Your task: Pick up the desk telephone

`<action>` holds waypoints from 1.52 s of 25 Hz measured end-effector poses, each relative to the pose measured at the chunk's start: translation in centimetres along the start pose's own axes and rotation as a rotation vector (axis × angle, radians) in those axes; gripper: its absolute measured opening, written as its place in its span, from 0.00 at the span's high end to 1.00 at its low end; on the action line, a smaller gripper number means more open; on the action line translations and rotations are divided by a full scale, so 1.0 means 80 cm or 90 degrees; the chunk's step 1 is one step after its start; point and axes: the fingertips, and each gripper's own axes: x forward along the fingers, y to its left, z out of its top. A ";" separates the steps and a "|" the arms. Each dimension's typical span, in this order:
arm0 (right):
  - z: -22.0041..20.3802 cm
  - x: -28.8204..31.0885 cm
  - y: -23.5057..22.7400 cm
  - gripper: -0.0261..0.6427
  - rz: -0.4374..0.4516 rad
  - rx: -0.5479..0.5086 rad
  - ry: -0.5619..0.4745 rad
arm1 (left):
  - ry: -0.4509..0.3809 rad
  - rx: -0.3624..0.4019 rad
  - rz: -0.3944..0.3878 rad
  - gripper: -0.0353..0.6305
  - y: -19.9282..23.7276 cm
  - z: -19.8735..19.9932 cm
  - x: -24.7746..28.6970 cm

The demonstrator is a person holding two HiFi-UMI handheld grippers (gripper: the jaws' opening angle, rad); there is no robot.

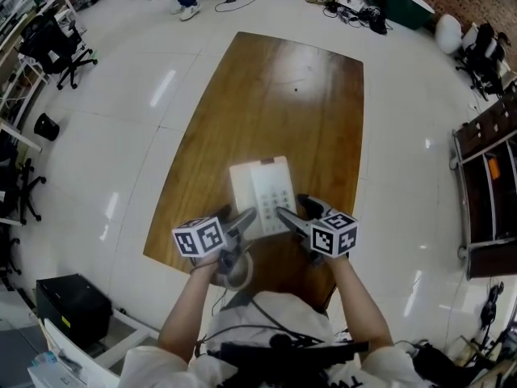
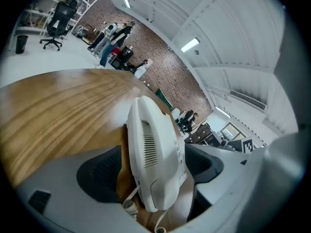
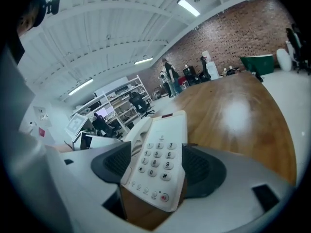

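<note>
The white push-button desk telephone (image 1: 262, 191) is lying on the long brown wooden table (image 1: 275, 95), toward its 6 o'clock end. The left gripper (image 1: 240, 221) at 7 o'clock and the right gripper (image 1: 295, 210) at 5 o'clock are gaping wide, straddling the telephone without squeezing it.

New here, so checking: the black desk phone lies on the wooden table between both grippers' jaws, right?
Not black: the desk phone is white, as the head view shows. It lies on the wooden table, between the jaws of the left gripper and the right gripper.
</note>
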 end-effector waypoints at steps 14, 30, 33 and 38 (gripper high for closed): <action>-0.010 0.029 -0.034 0.46 0.143 0.108 0.082 | 0.060 -0.024 -0.060 0.30 0.000 0.004 0.043; -0.029 0.048 -0.035 0.55 0.201 0.153 0.262 | 0.086 -0.021 -0.069 0.29 -0.005 0.010 0.067; -0.029 0.050 -0.031 0.55 0.201 0.124 0.261 | 0.073 -0.031 -0.067 0.30 -0.002 0.014 0.066; -0.042 0.052 -0.037 0.55 0.149 0.059 0.239 | 0.038 -0.026 -0.065 0.31 0.000 0.012 0.060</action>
